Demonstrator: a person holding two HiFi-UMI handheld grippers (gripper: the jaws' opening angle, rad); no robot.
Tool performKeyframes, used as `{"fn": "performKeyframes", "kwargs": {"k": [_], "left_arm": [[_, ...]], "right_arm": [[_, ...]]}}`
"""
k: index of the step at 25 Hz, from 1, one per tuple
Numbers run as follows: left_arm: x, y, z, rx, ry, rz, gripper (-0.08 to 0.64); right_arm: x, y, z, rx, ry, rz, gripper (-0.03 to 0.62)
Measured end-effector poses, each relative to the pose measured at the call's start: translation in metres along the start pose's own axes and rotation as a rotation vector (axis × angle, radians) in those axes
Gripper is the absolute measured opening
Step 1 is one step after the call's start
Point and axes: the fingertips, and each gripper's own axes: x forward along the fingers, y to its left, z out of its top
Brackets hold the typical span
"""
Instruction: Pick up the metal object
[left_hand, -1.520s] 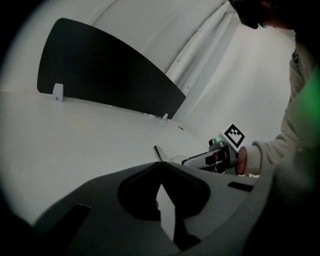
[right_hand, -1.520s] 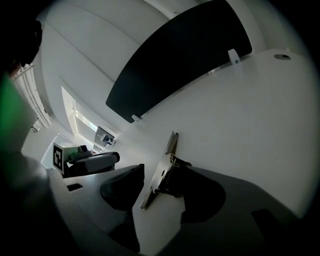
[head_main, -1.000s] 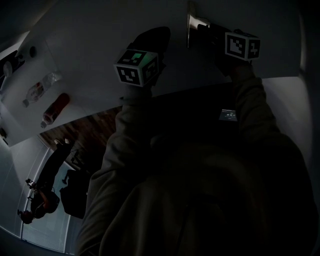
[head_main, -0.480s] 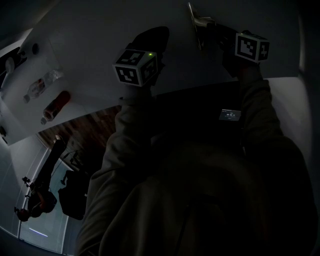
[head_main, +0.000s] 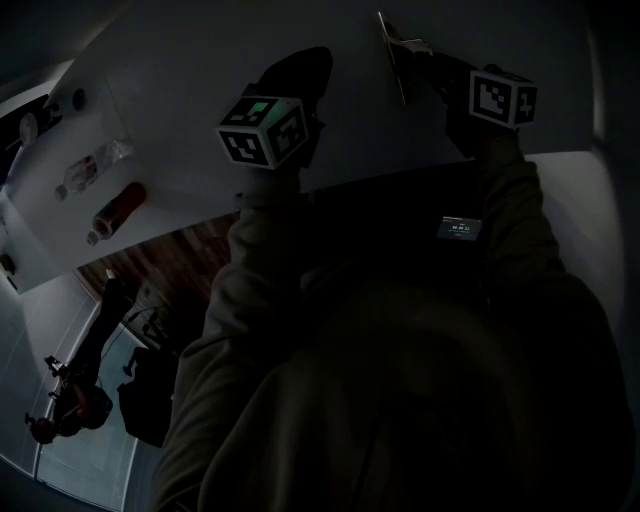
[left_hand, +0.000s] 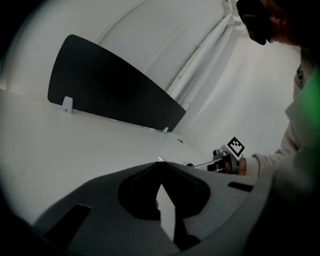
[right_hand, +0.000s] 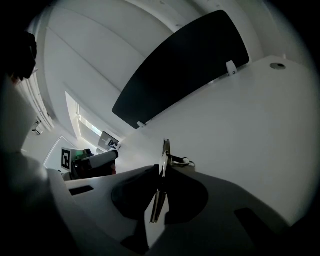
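Lifting metal object (right_hand: 165, 150) in just-closed right gripper (right_hand: 160, 175)

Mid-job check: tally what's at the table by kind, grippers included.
Grippers: 2, left gripper and right gripper
Metal object: 1, clamped in the right gripper
Bottles: 2, clear bottle and reddish bottle
Black divider panel: 1
Total: 6, leaving out small dark items at far left, too dim to identify

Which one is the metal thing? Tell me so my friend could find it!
Start at the big white table and find the right gripper. Pinched between its jaws stands a thin, shiny metal strip, edge-on. It is the only thing held: the left gripper is shut on nothing.
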Motion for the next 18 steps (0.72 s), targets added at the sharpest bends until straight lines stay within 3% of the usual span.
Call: {"fn": "performKeyframes", "kwargs": {"k": [9, 18], "left_arm": [[-0.015, -0.004, 0.009, 0.022, -0.015, -0.003, 0.005], [-0.044, -0.013, 0.061, 0.080, -0.083, 0.017, 0.005]], "right_arm": [[-0.010, 0.025, 0.018, -0.057, -0.041, 0.008, 0.046], [-0.030, 0.068, 0.061, -0.145, -0.096, 0.045, 0.046]]}}
